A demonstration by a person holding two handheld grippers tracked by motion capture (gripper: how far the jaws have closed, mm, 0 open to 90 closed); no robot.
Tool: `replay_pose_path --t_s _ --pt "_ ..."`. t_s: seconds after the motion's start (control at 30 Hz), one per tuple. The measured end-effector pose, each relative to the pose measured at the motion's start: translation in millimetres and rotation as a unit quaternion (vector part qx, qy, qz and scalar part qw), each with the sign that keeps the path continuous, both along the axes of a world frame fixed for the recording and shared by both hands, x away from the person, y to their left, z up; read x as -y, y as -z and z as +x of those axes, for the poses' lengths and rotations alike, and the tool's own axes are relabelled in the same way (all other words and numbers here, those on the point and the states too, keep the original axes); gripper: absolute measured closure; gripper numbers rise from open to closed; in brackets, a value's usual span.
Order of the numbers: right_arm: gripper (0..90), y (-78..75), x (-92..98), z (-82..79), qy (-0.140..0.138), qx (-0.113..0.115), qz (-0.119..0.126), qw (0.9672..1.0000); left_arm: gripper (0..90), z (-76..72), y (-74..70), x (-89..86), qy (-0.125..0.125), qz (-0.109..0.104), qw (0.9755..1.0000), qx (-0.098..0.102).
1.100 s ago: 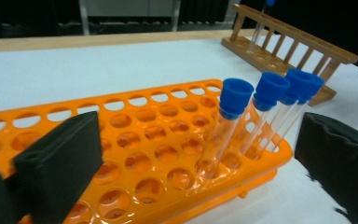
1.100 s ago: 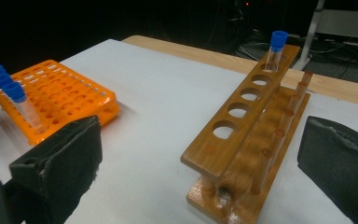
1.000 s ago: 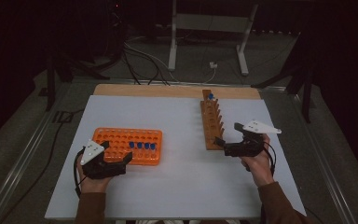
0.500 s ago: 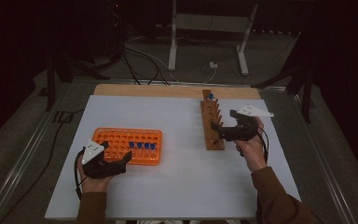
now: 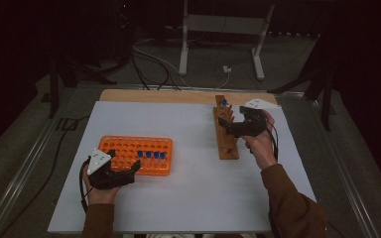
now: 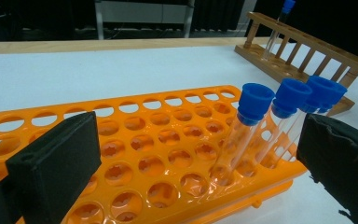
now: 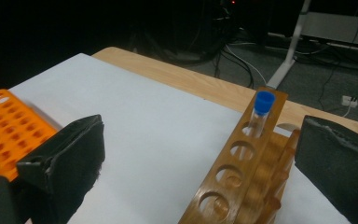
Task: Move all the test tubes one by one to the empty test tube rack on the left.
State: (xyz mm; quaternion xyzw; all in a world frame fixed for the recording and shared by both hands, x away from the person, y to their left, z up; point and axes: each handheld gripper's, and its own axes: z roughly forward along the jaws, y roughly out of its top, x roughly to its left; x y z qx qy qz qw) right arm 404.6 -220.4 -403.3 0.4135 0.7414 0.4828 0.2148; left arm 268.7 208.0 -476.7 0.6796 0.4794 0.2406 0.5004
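Orange rack (image 5: 138,153) sits at the table's (image 5: 188,198) near left, holding four blue-capped tubes (image 6: 249,126) in a row toward its right end. Just before it, the left gripper (image 5: 126,171) rests with jaws wide apart, empty. Across the table stands the wooden rack (image 5: 225,131) — one capped tube (image 7: 261,114) in its far hole. The right gripper (image 5: 226,125) hovers over that rack, jaws spread and seemingly empty.

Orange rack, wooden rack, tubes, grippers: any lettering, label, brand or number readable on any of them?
None readable.
Orange rack: no print visible.
Wooden rack: bare wood.
Blue-capped tubes: no labels.
Left gripper and right gripper: black jaws unmarked, both open.
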Motion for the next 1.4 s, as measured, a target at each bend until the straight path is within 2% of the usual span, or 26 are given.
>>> replay_pose_path --t_s 0.3,0.43,0.63,1.0,1.1,1.23,1.33,1.4 --pt "1.6 5.8 -3.0 27.7 0.023 -0.012 -0.003 0.9996 0.7 0.5 -0.1 -2.2 -0.004 -0.007 1.0 0.002" --pt "1.6 7.2 -2.9 35.8 0.026 -0.014 0.005 0.9996 0.8 0.6 -0.1 -3.6 -0.006 -0.011 0.9999 0.002" --pt "1.6 12.1 -5.5 47.9 0.035 -0.02 0.003 0.9992 0.8 0.1 -0.5 -4.6 -0.009 -0.016 0.9998 0.003" --pt "9.3 33.1 -5.9 83.9 0.058 -0.061 -0.003 0.9964 0.8 0.3 0.1 -8.8 -0.015 -0.028 0.9995 0.003" --pt "20.2 37.5 -7.4 90.3 0.063 -0.065 0.0 0.9959 0.8 0.4 0.6 -9.1 -0.015 -0.03 0.9995 0.001" --pt "40.9 43.2 -10.4 94.2 0.073 -0.059 -0.012 0.9956 0.8 0.5 0.8 -9.6 -0.014 -0.032 0.9994 0.001" --pt "51.5 48.6 -10.7 97.4 0.077 -0.062 -0.017 0.9949 0.8 0.4 1.0 -9.7 -0.014 -0.033 0.9994 0.001" --pt "55.4 51.1 -11.1 98.7 0.078 -0.061 -0.019 0.9949 0.8 0.5 1.2 -9.7 -0.014 -0.032 0.9994 0.001"
